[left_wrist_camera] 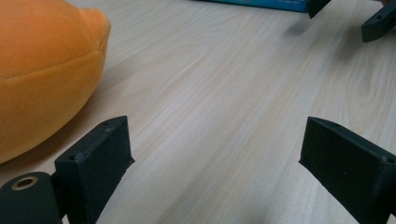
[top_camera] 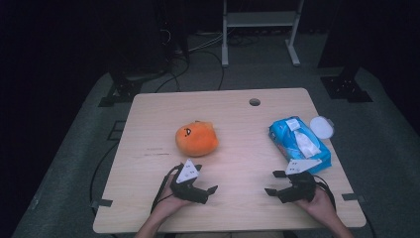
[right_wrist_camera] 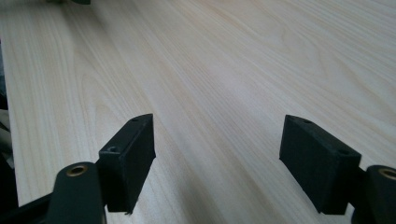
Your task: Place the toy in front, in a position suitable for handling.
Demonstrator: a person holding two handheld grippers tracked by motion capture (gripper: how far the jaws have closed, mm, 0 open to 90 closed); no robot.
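An orange plush toy (top_camera: 196, 139) lies left of the middle of the wooden table (top_camera: 237, 114). A blue pack of wipes (top_camera: 299, 144) lies at the right. My left gripper (top_camera: 207, 179) rests near the front edge, just in front of the plush, and stands open. In the left gripper view the plush (left_wrist_camera: 42, 70) bulges at the left, beside the left gripper (left_wrist_camera: 215, 163), with bare wood between the jaws. My right gripper (top_camera: 274, 182) sits in front of the blue pack and points left. The right gripper (right_wrist_camera: 217, 158) is open over bare wood.
A white round lid (top_camera: 322, 126) lies next to the blue pack's far right corner. A cable hole (top_camera: 254, 102) is in the table near its far edge. Beyond the table, cables (top_camera: 198, 54) run over the floor and a metal frame (top_camera: 260, 29) stands.
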